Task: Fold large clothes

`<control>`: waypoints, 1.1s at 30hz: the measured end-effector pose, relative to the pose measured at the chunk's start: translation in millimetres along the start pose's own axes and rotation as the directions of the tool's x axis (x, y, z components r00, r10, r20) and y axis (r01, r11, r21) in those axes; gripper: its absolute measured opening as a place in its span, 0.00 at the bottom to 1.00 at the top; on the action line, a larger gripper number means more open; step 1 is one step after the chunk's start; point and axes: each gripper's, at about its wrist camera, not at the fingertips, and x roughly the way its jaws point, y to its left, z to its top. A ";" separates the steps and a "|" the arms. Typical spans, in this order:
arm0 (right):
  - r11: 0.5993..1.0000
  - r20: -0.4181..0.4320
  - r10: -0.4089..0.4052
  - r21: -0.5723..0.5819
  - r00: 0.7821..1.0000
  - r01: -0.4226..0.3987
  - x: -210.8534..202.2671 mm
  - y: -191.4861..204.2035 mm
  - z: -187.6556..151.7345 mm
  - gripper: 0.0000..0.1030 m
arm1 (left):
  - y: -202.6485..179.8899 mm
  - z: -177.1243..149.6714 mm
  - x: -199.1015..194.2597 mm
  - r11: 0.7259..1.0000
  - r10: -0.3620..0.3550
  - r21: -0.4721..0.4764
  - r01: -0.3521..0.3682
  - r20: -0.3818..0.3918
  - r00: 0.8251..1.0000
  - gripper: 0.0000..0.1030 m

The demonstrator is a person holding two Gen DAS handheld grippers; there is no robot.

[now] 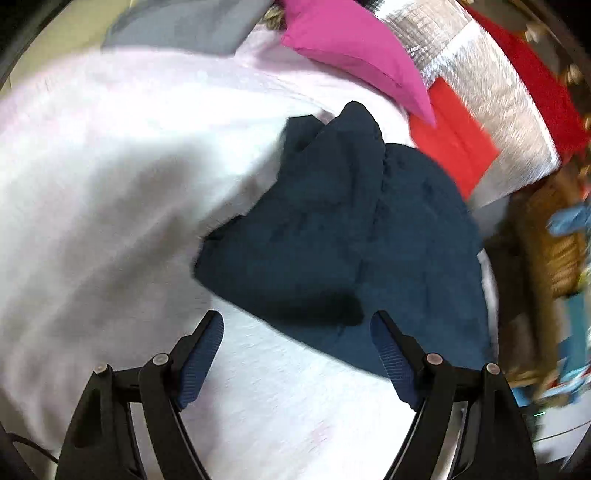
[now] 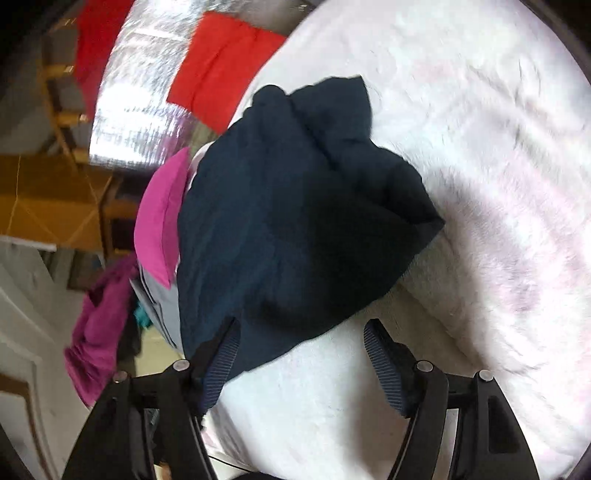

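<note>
**Dark garment heaped on pale bed, both tongs wide**

Underfoot of everything, a fluffy pale pink-white blanket (image 1: 110,184) spread over a bed, blurred in both views. Just ahead of the left tongs (image 1: 297,332), spread wide and holding nothing, a crumpled dark navy fabric garment (image 1: 332,229) heaped on the blanket; near edge of the cloth between and just beyond the fingertips, right pad over the cloth, contact impossible to tell. In the right wrist view, right tongs (image 2: 301,332) likewise wide, nothing pinched; garment edge draped beside the left finger, touching or not unclear.

Beyond the heap, a bright magenta pillow (image 1: 354,48) and a grey folded cloth (image 1: 184,26). Farther still, red fabric panels (image 1: 454,144) against a silvery quilted sheet (image 1: 491,85). At the far right edge, a woven wicker basket (image 1: 561,258) with blue cloth (image 1: 572,221) at its rim. Off the bed's side, a purple garment (image 2: 99,325) hanging, wooden furniture (image 2: 48,199) behind.
</note>
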 end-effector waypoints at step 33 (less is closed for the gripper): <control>0.991 0.145 -0.118 -0.052 0.982 0.127 1.5 20.1 -4.4 0.59 | -62.2 -32.3 -7.4 0.859 0.256 0.393 -0.328 0.226 0.940 0.55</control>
